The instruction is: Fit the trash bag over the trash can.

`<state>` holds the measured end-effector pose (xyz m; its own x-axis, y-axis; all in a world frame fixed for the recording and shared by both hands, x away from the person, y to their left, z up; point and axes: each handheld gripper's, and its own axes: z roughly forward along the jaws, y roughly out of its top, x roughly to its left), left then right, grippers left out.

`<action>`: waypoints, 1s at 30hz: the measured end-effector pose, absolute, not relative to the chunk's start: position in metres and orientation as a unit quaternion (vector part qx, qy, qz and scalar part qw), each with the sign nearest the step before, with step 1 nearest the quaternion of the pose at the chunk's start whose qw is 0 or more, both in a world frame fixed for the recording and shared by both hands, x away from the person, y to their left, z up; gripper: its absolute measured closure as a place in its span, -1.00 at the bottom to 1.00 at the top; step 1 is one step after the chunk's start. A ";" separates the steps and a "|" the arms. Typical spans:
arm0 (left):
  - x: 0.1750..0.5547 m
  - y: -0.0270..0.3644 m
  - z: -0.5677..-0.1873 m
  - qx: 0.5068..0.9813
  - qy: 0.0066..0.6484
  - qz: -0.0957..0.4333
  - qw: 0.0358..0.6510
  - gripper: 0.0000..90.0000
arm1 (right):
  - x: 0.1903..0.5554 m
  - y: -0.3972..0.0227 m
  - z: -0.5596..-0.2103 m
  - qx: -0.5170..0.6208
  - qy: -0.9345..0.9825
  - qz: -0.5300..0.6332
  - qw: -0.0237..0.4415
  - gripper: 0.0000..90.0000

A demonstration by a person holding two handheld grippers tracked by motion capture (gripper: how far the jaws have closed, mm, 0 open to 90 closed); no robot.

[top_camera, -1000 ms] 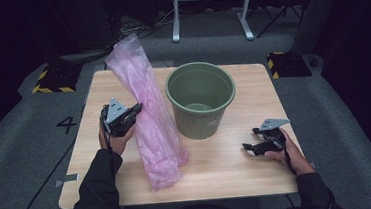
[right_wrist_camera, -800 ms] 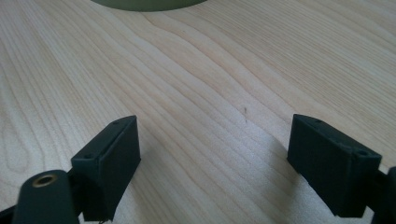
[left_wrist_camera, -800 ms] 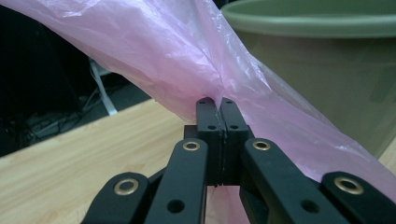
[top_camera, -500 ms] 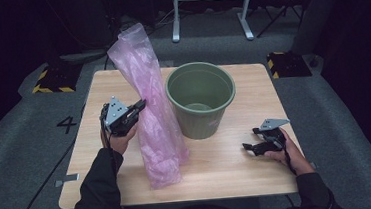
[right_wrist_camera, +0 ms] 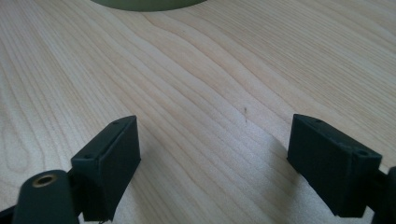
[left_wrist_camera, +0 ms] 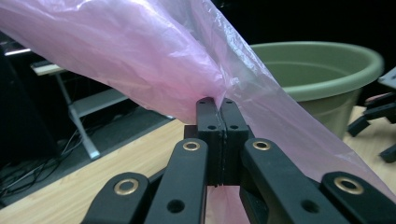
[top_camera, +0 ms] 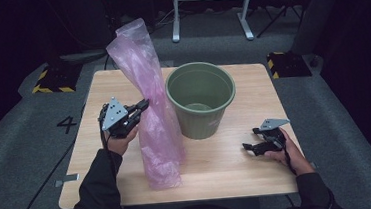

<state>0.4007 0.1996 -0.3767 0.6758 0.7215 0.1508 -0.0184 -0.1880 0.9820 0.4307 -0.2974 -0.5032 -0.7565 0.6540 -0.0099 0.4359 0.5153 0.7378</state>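
While I am counting one pink plastic bag (top_camera: 150, 112), one green bucket (top_camera: 201, 99) and one wooden table (top_camera: 228, 166), my left gripper (top_camera: 142, 106) is pinching the bag partway up its side, jaws pressed together on the plastic. It is standing tall just beside the bucket, its bottom end resting on the table. My left forearm is reaching in from the near edge. My right gripper (top_camera: 249, 148) is lying low over the table, jaws spread, holding nothing.

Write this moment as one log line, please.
left tongs: shut on pink bag | right tongs: open, over table | green bucket: upright
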 end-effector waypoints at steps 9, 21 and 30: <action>0.389 0.189 -0.367 0.715 0.202 0.302 0.598 0.99 | 0.431 -0.297 -0.503 0.317 0.858 0.376 0.145 -0.63; 0.384 0.159 -0.348 0.724 0.153 0.290 0.607 0.99 | 0.431 -0.297 -0.503 0.318 0.858 0.376 0.145 -0.63; 0.366 0.137 -0.323 0.733 0.093 0.279 0.613 0.99 | 0.431 -0.297 -0.503 0.318 0.858 0.376 0.145 -0.63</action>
<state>0.3662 0.1374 -0.3231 0.8270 0.4782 0.2957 -0.2069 -0.2302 0.9509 0.4306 -0.2974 -0.5032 -0.7561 0.6544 -0.0100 0.4363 0.5153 0.7377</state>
